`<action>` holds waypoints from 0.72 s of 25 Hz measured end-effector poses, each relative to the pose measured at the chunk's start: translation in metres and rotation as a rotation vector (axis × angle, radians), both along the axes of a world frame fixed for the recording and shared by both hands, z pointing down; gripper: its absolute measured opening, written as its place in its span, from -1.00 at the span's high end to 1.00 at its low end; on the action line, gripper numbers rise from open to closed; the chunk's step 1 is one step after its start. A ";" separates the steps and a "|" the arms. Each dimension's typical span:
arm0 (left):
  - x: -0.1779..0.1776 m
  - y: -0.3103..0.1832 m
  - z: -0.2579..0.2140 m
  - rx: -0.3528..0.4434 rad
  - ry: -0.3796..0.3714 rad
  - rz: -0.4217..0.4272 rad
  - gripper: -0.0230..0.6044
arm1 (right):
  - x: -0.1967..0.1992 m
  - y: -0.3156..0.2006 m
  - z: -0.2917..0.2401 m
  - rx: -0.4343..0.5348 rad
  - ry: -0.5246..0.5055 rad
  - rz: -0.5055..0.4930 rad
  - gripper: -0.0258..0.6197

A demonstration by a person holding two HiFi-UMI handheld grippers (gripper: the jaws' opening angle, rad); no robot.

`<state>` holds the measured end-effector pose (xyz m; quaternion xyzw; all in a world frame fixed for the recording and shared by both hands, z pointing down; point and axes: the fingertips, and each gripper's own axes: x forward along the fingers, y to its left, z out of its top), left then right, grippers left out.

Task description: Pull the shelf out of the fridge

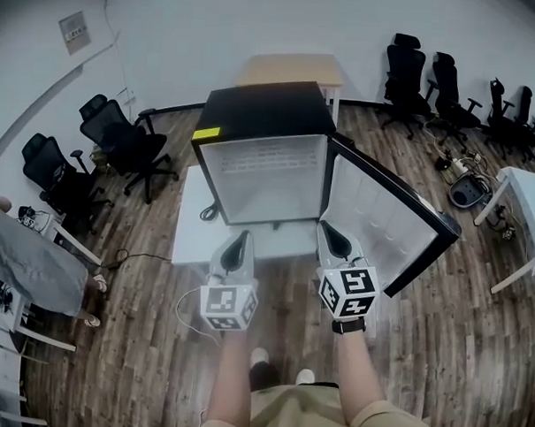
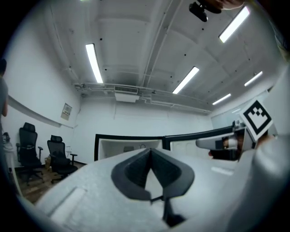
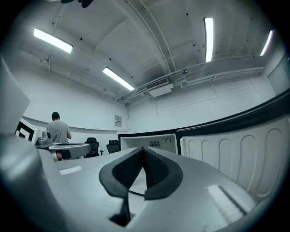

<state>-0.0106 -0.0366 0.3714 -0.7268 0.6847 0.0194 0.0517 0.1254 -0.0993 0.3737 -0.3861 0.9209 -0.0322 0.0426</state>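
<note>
Fridge (image 1: 263,111) on table (image 1: 191,238), door (image 1: 383,213) swung right; chairs (image 1: 120,142) left.

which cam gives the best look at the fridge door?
Head view: the whole fridge door shows, swung open to the right of the fridge. Right gripper view shows only part of its ribbed inner side, cut off by the frame edge. Left gripper view catches just a narrow strip of it.

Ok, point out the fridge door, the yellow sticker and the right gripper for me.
fridge door (image 1: 374,206), head view, on its white inner lining.
yellow sticker (image 1: 205,133), head view, on the middle of the sticker.
right gripper (image 1: 330,230), head view, midway between its fingertips.
</note>
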 end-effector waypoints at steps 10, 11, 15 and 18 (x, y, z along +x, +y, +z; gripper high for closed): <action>-0.029 -0.069 0.005 0.009 -0.014 0.033 0.93 | -0.038 -0.055 0.013 -0.042 -0.019 -0.004 0.91; -0.032 -0.078 0.005 0.008 -0.012 0.041 0.93 | -0.043 -0.062 0.015 -0.048 -0.015 0.004 0.91; -0.042 -0.112 0.010 0.009 0.031 0.087 0.93 | -0.059 -0.089 0.015 -0.042 0.001 0.037 0.91; -0.056 -0.134 0.012 0.009 0.057 0.123 0.93 | -0.075 -0.110 0.015 -0.041 -0.009 0.059 0.91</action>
